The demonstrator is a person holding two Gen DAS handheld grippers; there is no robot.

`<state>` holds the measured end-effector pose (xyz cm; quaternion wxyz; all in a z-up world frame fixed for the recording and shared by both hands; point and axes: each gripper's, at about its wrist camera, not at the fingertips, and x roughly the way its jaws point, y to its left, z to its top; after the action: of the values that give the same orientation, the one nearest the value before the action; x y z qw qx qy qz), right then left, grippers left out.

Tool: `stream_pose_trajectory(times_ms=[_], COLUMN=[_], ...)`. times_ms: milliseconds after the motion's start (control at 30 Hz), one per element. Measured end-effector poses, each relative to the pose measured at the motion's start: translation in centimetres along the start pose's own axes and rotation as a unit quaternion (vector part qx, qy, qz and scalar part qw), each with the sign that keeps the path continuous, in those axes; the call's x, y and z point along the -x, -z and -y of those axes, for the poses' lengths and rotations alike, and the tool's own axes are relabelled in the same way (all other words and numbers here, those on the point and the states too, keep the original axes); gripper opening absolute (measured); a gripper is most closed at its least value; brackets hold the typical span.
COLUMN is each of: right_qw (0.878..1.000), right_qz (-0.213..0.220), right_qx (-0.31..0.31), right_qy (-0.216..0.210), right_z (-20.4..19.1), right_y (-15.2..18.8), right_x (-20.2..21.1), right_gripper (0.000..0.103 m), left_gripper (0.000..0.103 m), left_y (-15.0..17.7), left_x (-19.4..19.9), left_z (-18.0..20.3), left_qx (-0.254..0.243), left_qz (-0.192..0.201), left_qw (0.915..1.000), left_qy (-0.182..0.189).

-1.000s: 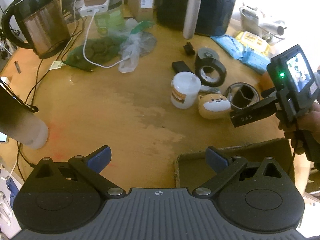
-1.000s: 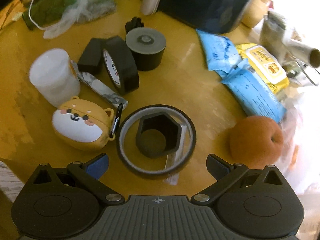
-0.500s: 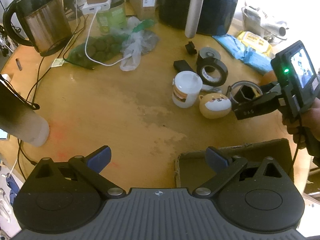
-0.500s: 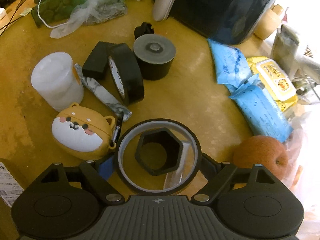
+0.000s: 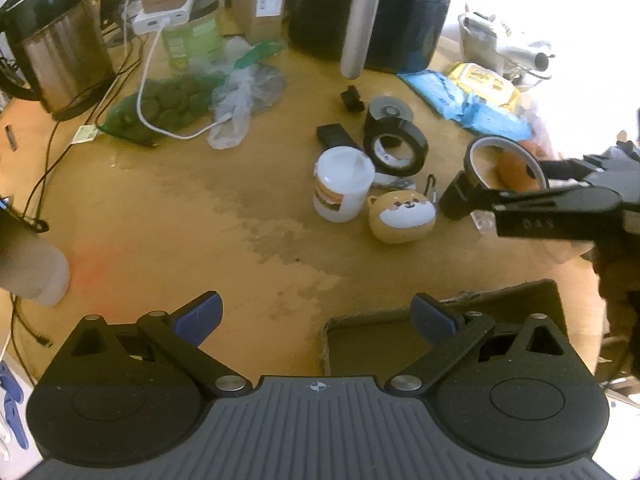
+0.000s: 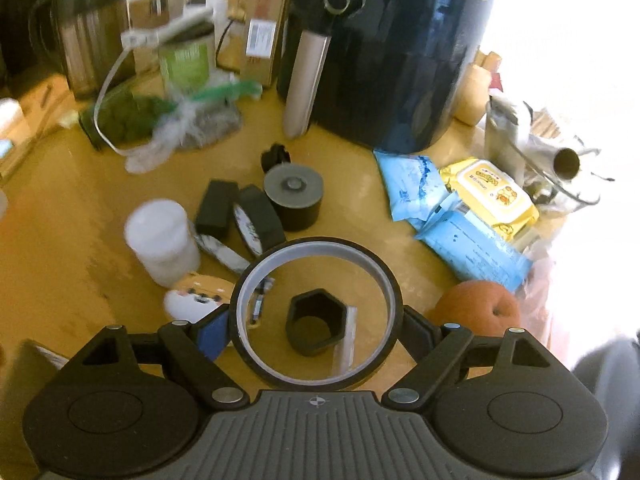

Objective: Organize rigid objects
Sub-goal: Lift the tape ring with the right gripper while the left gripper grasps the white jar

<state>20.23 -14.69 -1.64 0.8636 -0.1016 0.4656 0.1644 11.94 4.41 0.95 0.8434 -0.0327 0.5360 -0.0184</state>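
My right gripper (image 6: 318, 326) is shut on a thin black ring with a grey inner face (image 6: 316, 246) and holds it above the wooden table (image 6: 60, 280). Seen through the ring, a black hexagonal piece (image 6: 316, 322) lies on the table. In the left wrist view the ring (image 5: 500, 141) hangs in the right gripper (image 5: 504, 176) at the right, just past the dog-face case (image 5: 402, 216). A white jar (image 5: 344, 184), a black tape roll (image 5: 396, 146) and a grey-lidded canister (image 5: 388, 110) stand nearby. My left gripper (image 5: 316, 316) is open and holds nothing, above the table's near side.
A cardboard box (image 5: 440, 312) sits open under the left gripper's right finger. An orange (image 6: 476, 306) and wipes packs (image 6: 492, 188) lie to the right. An air fryer (image 5: 368, 8), a kettle (image 5: 52, 40), cables and a bag of green items crowd the back.
The right gripper closed on the ring and lifted it off the table, leaving the hexagonal piece behind. The left gripper stayed nearly still.
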Motion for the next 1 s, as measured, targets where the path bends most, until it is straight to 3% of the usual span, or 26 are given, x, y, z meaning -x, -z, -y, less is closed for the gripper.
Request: stream_pose_trajectory(times_ms=[300,733,767,833,1000], right_qw=[0.998,0.988,0.987,0.985,0.981], right_qz=[0.019,0.018,0.016,0.015,0.018], right_qx=[-0.044,-0.146,-0.152,-0.164,-0.190], right_qy=[-0.042,-0.054,-0.053,-0.051,-0.039], right_z=[0.1,1.7,1.8,1.9,2.3], right_y=[1.8,5.7,6.0,6.6,7.9], right_x=[4.8,8.2,8.4,8.8,9.9], right_gripper=[0.087,0.087,0.087,0.087,0.087], left_gripper=[0.102,0.102,0.101,0.090,0.090], left_y=[-2.3,-6.4,-6.6,-7.0,-7.9], left_x=[-1.8,-6.5,-7.0,-7.9,-10.2], left_z=[1.0,1.6,1.7,1.9,2.2], left_qx=[-0.016,-0.035,-0.038,-0.044,-0.058], left_qz=[0.028,0.045,0.044,0.036,0.022], left_qw=[0.9994,0.9983,0.9983,0.9984,0.9981], left_qy=[0.011,0.008,0.007,0.008,-0.008])
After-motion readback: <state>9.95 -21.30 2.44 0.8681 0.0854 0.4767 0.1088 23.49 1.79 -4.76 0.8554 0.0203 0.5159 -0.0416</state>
